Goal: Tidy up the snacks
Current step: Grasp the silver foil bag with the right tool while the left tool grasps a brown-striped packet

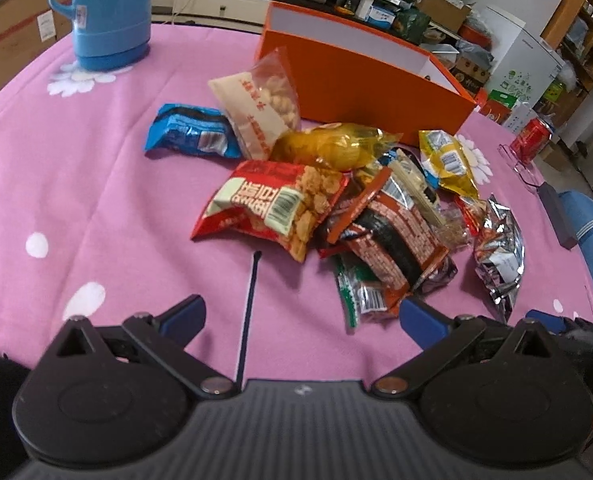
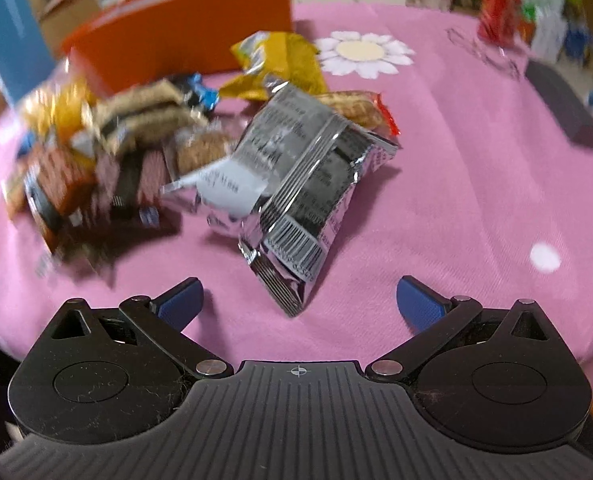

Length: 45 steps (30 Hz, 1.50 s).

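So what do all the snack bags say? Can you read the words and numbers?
Red snack bag: big white characters, upside down, not readable.
Pale bag: red characters, too small.
Silver bag: grey print, a white label and a barcode, all blurred.
Blue bag, yellow bag: barcodes only, digits too small.

Left snack heap [image 2: 96, 160] motion-blurred; flask [image 1: 108, 12] top cropped

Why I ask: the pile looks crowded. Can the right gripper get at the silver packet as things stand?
Probably yes. The right gripper is open, and the silver packet lies straight ahead on the pink cloth, at the pile's edge, with nothing between them.
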{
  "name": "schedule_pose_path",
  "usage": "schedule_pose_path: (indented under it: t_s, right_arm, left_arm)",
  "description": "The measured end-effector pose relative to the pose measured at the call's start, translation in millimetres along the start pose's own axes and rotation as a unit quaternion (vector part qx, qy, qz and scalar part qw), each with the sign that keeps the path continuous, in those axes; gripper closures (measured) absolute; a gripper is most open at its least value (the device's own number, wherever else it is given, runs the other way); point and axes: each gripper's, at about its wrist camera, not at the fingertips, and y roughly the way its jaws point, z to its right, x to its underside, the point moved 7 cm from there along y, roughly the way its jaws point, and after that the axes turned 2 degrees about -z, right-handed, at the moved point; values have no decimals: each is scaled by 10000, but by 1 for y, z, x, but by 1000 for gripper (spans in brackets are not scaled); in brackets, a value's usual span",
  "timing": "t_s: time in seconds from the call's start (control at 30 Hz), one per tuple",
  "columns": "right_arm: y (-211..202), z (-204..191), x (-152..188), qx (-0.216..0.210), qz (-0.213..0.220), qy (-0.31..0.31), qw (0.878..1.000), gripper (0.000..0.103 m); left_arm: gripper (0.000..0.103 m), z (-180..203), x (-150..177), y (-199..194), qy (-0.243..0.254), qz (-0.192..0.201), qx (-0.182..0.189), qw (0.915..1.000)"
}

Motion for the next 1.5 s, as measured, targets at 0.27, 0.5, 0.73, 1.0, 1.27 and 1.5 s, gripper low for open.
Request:
schedule_pose_path:
  t_s: [0.27, 0.5, 0.73, 1.0, 1.27, 1.5]
  right_arm:
    - [-15, 11, 3, -445, 160, 155, 9988, 10]
    - [-41, 34, -21, -681, 598, 430, 9950, 10]
    - [-43, 53, -28, -616, 677, 648, 9937, 9]
    - [-33, 34, -42, -842, 666, 773, 9912, 10]
    - [10, 12, -71, -424, 402, 802, 9951, 11]
    - [23, 38, -46, 297, 167, 763, 9965, 12]
  left_arm:
    - [1, 29, -22, -4, -79, 142, 494, 9986]
    - [1, 60, -40, 27, -622, 103, 556, 9965]
    - [38, 57, -39, 46, -509, 77, 144, 9986]
    - [47, -1, -15, 48, -760, -531, 5, 9957]
    - [41, 2, -2, 39, -7, -329, -125, 9994]
    - [43, -6, 1, 38, 201, -241, -307, 9990]
